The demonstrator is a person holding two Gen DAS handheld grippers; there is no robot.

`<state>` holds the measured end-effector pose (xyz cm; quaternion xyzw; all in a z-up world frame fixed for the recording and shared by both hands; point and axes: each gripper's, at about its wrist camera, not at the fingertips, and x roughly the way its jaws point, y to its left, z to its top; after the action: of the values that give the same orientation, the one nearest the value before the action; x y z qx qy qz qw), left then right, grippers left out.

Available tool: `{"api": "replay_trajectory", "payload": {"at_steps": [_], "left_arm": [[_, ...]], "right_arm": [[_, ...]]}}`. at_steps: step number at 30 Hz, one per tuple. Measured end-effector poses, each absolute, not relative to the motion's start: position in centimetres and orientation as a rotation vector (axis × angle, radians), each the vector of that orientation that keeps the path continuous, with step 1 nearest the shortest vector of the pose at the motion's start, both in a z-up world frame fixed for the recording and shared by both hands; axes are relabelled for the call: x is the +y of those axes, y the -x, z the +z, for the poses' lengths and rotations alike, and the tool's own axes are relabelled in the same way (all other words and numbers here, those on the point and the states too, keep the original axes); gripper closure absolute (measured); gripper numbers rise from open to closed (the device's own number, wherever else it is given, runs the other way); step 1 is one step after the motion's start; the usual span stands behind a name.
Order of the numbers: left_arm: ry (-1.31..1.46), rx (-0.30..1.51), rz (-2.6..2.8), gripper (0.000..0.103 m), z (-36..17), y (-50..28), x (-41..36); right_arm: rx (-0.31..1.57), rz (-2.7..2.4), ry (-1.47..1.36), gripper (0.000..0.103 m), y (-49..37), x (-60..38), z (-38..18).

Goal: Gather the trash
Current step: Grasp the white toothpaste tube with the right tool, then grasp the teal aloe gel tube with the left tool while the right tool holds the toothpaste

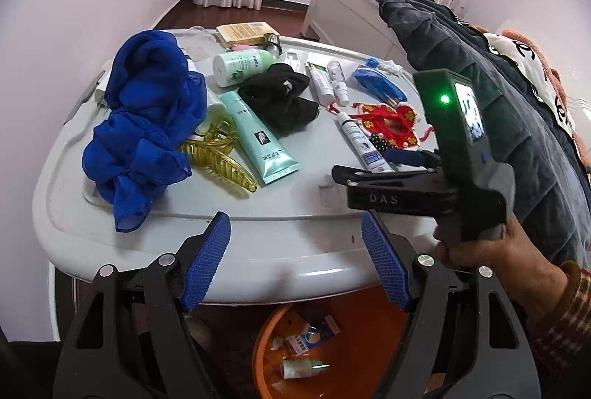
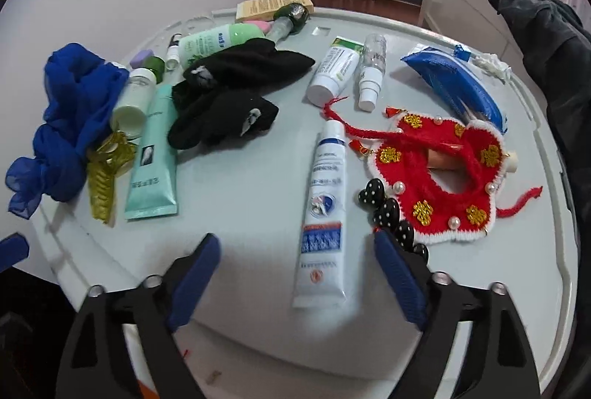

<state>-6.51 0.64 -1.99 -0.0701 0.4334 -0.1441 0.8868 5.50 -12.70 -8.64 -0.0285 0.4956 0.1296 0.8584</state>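
Note:
A white tube with blue print lies on the pale grey table top, pointing away from me. My right gripper is open and straddles the tube's near end, with neither pad touching it. In the left wrist view the same tube lies at the tips of my right gripper, which a hand holds. My left gripper is open and empty over the table's front edge. Under that edge an orange bin holds several boxes and a small bottle.
On the table lie a blue scarf, a yellow hair claw, a teal tube, black socks, a green bottle, a red knitted collar, a dotted black clip and a blue pouch. Dark clothes hang at the right.

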Motion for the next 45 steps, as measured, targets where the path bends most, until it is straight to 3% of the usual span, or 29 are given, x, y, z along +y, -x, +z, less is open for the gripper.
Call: {"api": "replay_trajectory", "payload": {"at_steps": [4,8,9,10,11,12,24,38,41,43,45], "left_arm": [[0.175,0.898,-0.306,0.031,-1.9,6.5,1.2],[0.201,0.907,-0.302,0.031,-1.9,6.4,1.7],[0.207,0.91,-0.3,0.031,-2.0,6.4,1.9],[0.213,0.912,-0.298,0.031,-2.0,6.3,2.0],[0.216,0.915,-0.292,0.031,-2.1,6.3,2.1],[0.219,0.916,-0.288,0.031,-2.1,6.2,2.1],[0.296,0.966,-0.26,0.031,-2.6,4.2,2.6],[0.231,1.042,-0.05,0.031,-5.8,-6.1,-2.2],[0.196,1.043,0.01,0.04,-7.0,-6.4,-1.8],[0.173,1.016,0.027,0.06,-7.3,-6.4,-1.5],[0.158,1.004,0.019,0.061,-7.3,-6.3,-1.4]], "right_arm": [[1.051,0.272,0.096,0.004,-5.8,-12.2,-9.1],[1.038,0.242,0.09,0.01,-5.8,-12.3,-8.8],[1.025,0.242,0.091,0.025,-5.7,-12.3,-8.6],[1.002,0.243,0.106,0.064,-5.5,-12.2,-8.1],[0.993,0.237,0.132,0.078,-5.5,-12.1,-7.7],[0.988,0.229,0.158,0.082,-5.5,-12.0,-7.7],[0.937,0.287,0.019,0.082,-4.9,-14.9,-4.8],[0.847,0.334,-0.02,0.082,-3.2,-17.3,-1.2],[0.837,0.339,-0.031,0.084,-2.9,-17.9,-0.9],[0.84,0.339,-0.035,0.084,-2.8,-18.1,-0.9],[0.855,0.331,-0.039,0.084,-3.0,-18.4,-1.4]]}}
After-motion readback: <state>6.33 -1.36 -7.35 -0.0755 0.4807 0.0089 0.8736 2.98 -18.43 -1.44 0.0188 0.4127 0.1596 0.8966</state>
